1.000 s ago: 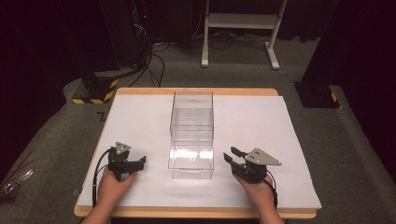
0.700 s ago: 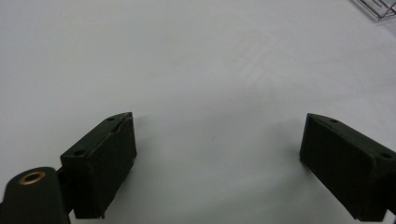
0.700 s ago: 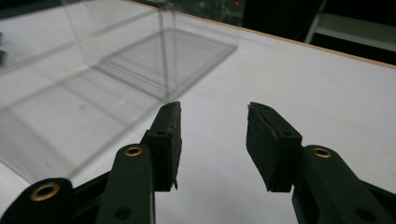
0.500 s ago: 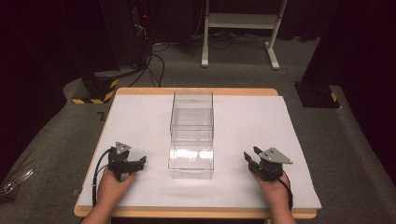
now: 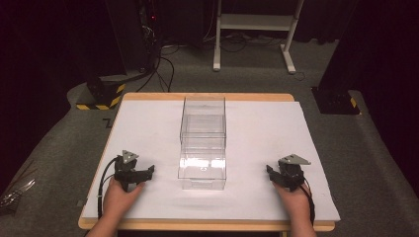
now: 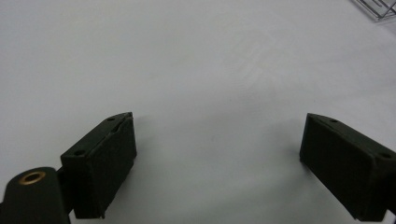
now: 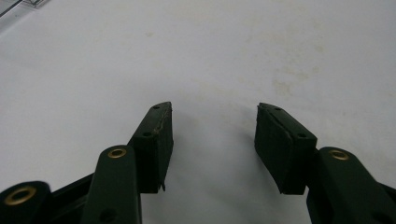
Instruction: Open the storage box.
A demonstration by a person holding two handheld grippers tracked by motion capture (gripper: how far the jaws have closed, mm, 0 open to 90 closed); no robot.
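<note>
Clear box stack (image 5: 203, 143) sits mid-table, running from the centre toward the near edge. Left gripper (image 5: 144, 172) spread, empty, near the front-left corner. Right gripper (image 5: 270, 172) jaws just been opening, nothing between them. Park both flat, well apart from the stack.

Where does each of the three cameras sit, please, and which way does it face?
High view: above the person's side, looking forward and down on the white table and clear box; both forearms and hands enter from below, holding the left tool and right tool.
Left gripper view: on the left tool, facing the tabletop; open jaws, box corner at top right.
Right gripper view: on the right tool, facing the tabletop; jaws just opening, nothing between.
Shared: the white tabletop.
</note>
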